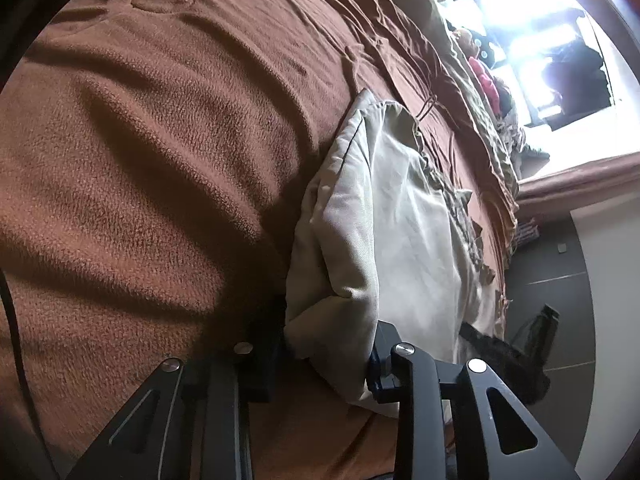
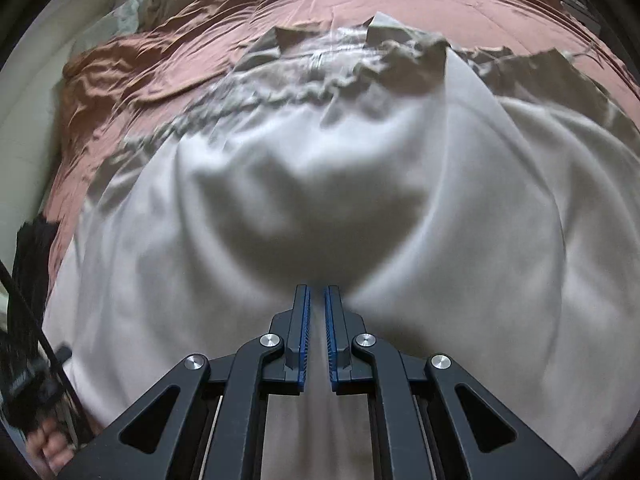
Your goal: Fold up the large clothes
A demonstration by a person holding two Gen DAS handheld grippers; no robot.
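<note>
Rust-brown bedding covers the bed [image 1: 152, 152], wrinkled and sunlit from a window at the far end, and the big pale garment [image 2: 360, 208] is spread across it, its gathered, ruffled edge lying toward the far side.

Right claw [image 2: 317, 300] points steeply down at the cloth, its blue-padded jaws drawn almost together on a thin pinch of fabric; folds fan away from that pinch, so it looks like a real grip. Left claw [image 1: 324, 344] sits at the near corner of the same garment [image 1: 384, 208], where a thick doubled wad of cloth fills the space between its jaws, apparently clamped.

From the left claw the garment stretches straight away along the bed. Both claws hold the near edge, so I judge the fold must carry that edge forward toward the ruffled end.
</note>
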